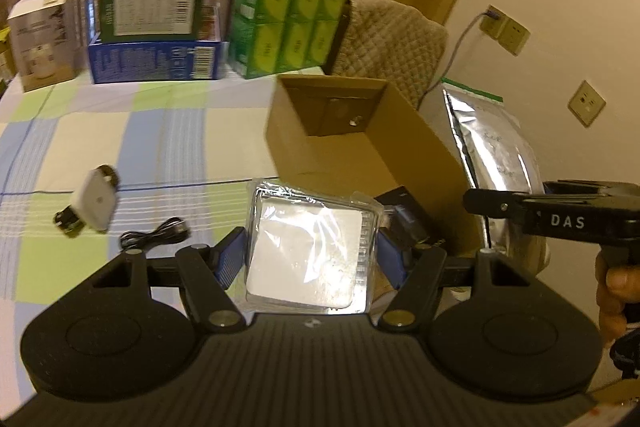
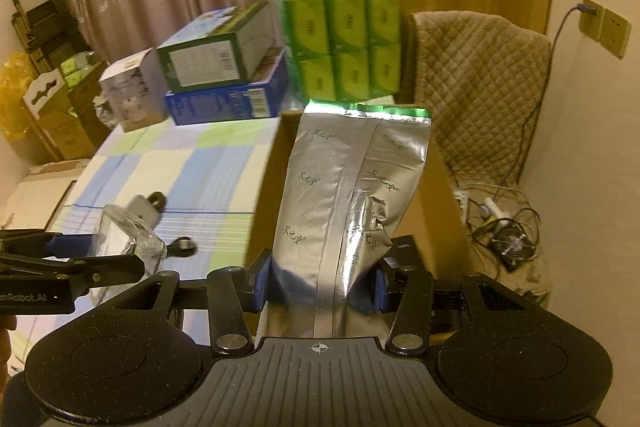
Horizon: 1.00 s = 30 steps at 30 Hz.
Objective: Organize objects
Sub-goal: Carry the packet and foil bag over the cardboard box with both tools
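The cardboard box [image 1: 360, 147] sits on the table [image 1: 120, 131], right of the white adapter [image 1: 96, 205] and cable [image 1: 156, 233]. Stacked cartons [image 1: 156, 35] stand behind, along the far edge.

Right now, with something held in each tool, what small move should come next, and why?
Probably carry the right tool forward and lower its silver foil bag into the open cardboard box: the bag is gripped and hangs just before the box, whose opening faces up.

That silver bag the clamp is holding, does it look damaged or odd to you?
Somewhat. The silver bag, pinched in the right gripper, has a crumpled dent low on its right side. Its green-edged top looks sealed, and nothing has spilled.
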{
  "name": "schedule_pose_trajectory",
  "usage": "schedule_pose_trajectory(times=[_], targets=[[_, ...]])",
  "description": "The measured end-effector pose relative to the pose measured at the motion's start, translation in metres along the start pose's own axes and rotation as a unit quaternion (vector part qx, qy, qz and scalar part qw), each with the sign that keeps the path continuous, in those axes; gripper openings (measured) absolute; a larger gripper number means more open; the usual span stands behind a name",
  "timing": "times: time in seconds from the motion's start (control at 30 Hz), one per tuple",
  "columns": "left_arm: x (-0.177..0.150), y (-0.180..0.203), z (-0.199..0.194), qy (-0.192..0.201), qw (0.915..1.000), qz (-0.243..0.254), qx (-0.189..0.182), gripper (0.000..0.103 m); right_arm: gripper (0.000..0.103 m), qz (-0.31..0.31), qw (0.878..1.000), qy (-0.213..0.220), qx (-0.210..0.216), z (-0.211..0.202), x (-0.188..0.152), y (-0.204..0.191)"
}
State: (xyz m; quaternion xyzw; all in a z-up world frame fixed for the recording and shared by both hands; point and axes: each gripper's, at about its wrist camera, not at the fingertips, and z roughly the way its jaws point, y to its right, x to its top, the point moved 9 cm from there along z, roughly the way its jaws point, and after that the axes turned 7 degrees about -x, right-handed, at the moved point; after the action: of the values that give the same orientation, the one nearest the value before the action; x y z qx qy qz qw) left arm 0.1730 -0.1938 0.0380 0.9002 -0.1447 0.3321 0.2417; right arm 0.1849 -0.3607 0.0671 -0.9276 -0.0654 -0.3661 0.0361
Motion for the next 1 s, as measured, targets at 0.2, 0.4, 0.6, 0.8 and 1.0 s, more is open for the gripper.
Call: schedule_pose_trajectory(times=[0.2,0.4,0.6,0.8,1.0], targets=[[0.008,0.024,0.023,-0.008,0.9998,0.009,-0.016,0.065,0.045,-0.003,1.0,-0.01,-0.001,0.011,-0.002,0.019],[0.014,0.041,0.041,-0.014,0.9995,0.015,-0.024,0.065,0.045,-0.002,1.0,-0.017,0.008,0.022,-0.002,0.03],[0.017,0.05,0.056,-0.022,0.9992,0.017,-0.027,0.065,0.045,-0.002,1.0,-0.022,0.003,0.031,0.0,0.042],[0.021,0.053,0.07,-0.029,0.999,0.018,-0.029,0.065,0.045,-0.006,1.0,-0.027,0.001,0.041,0.003,0.05],[0.03,0.059,0.084,-0.03,0.9989,0.018,-0.032,0.065,0.045,-0.015,0.999,-0.035,0.005,0.053,0.007,0.054]])
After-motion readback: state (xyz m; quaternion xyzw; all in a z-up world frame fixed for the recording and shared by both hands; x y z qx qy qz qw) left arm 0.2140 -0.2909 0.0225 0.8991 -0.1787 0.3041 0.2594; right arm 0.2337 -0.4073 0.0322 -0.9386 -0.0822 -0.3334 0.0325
